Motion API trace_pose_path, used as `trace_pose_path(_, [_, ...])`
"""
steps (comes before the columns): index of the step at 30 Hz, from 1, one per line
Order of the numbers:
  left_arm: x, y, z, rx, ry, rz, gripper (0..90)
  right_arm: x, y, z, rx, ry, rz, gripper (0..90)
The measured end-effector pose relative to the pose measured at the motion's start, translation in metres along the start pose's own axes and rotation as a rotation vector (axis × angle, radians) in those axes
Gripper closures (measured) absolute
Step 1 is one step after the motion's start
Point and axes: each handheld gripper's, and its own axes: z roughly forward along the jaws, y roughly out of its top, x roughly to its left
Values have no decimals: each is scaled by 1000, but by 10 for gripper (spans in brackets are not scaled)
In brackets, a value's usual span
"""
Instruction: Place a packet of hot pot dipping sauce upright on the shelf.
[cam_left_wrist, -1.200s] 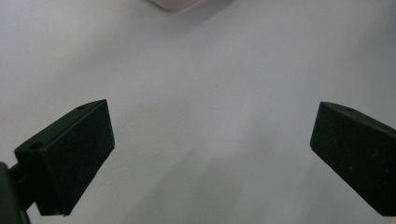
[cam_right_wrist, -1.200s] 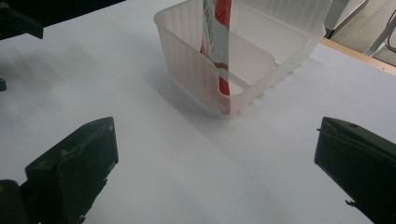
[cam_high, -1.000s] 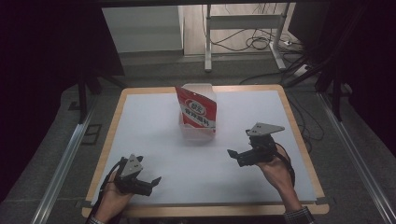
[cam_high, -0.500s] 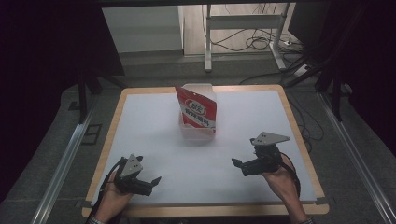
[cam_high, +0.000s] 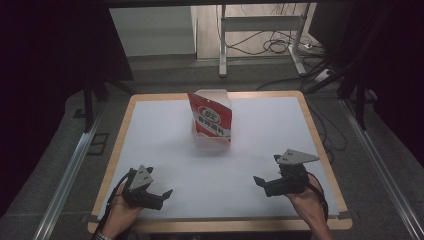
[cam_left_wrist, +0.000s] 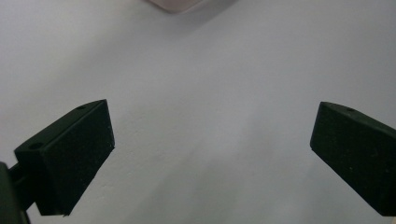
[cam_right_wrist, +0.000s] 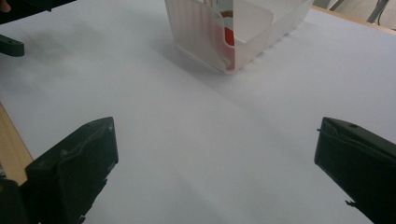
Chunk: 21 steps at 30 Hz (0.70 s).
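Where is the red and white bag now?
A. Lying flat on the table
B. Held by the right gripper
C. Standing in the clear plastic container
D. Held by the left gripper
C: the red and white bag stands upright inside the clear plastic container, while both grippers sit apart near the table's front edge.

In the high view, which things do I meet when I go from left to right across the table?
left gripper → red packet standing in the clear plastic container → right gripper.
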Motion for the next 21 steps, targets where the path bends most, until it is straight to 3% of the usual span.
trace_pose_path(21, [0, 0, 1, 3, 3, 2, 0, -2, -23, -29, -5, -97, 20, 0])
